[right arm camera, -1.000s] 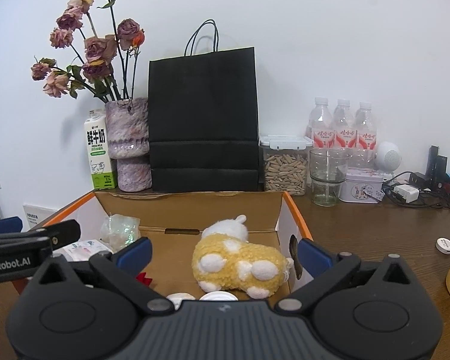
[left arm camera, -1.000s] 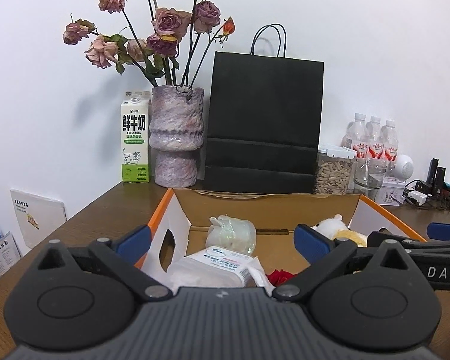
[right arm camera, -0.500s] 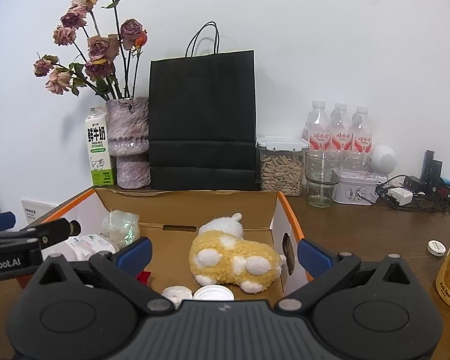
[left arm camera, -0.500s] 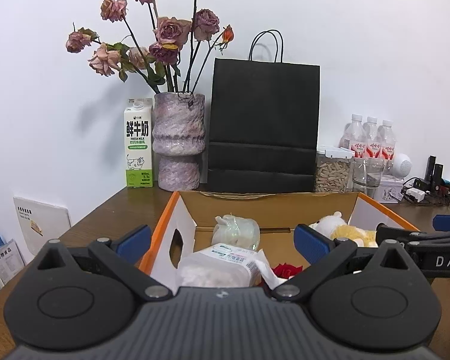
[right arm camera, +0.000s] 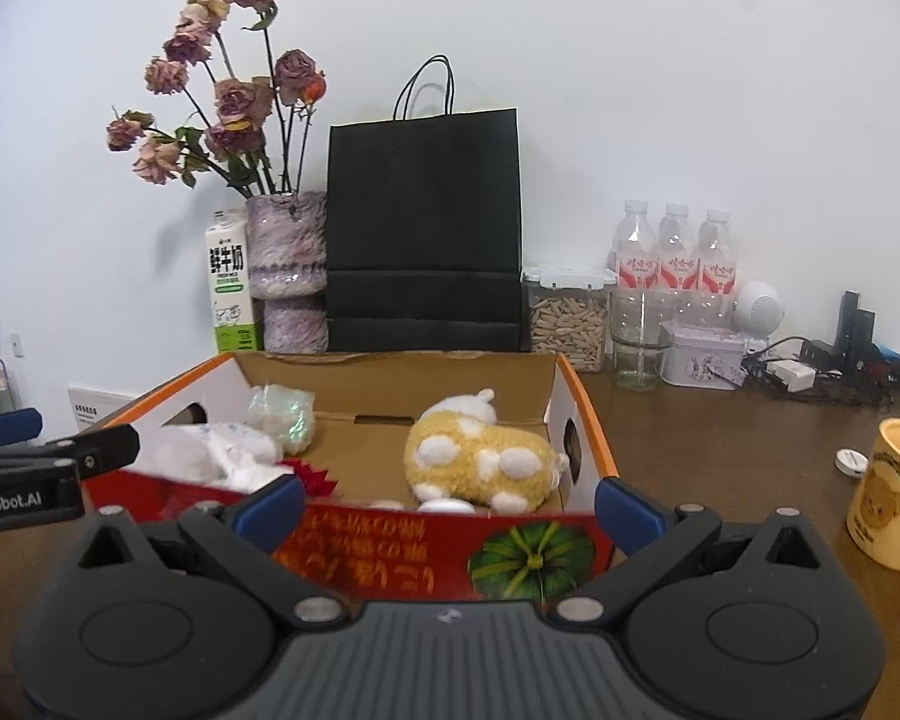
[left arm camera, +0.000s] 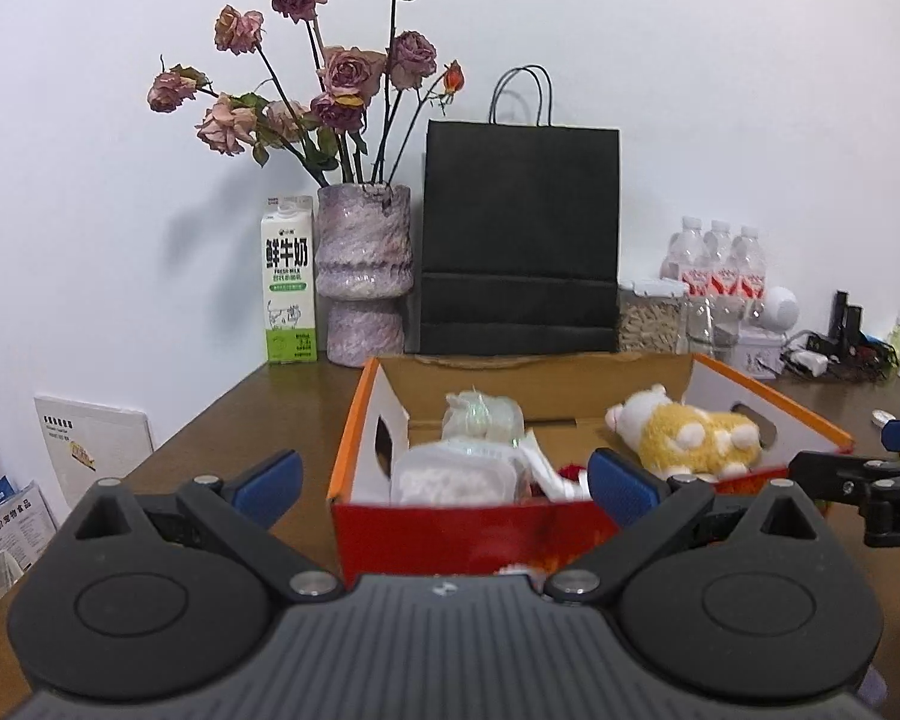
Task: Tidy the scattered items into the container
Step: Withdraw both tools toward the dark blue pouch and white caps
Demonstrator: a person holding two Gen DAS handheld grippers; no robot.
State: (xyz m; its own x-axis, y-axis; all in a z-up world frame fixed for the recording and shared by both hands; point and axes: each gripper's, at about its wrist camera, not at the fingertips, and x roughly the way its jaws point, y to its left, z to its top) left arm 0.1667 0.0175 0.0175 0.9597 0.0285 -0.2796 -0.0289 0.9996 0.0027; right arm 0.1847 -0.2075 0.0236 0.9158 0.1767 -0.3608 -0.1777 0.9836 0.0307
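An open cardboard box (left arm camera: pixel 450 531) with a red front and orange rim stands on the brown table. In it lie a yellow-and-white plush toy (left arm camera: pixel 684 435), a white wipes pack (left arm camera: pixel 456 471), a shiny crumpled bag (left arm camera: pixel 480 414) and a red bow (left arm camera: pixel 570 471). My left gripper (left arm camera: pixel 444 480) hovers open just before the box front, nothing between its fingers. In the right wrist view the box (right arm camera: pixel 390 546) shows a pumpkin picture, with the plush toy (right arm camera: pixel 480 450), wipes pack (right arm camera: pixel 210 450) and red bow (right arm camera: pixel 315 474) inside. My right gripper (right arm camera: pixel 449 504) is open and empty there.
On the table right of the box are a yellow mug (right arm camera: pixel 888 498) and a small white cap (right arm camera: pixel 851 459). Behind stand a black paper bag (right arm camera: pixel 423 228), a vase of dried roses (right arm camera: pixel 285 264), a milk carton (right arm camera: pixel 228 288), a seed jar (right arm camera: pixel 567 318), a glass (right arm camera: pixel 636 336), bottles and cables.
Both grippers have drawn back from over the box toward its near side, so its red front now shows. Both stay open. The items inside have not moved.
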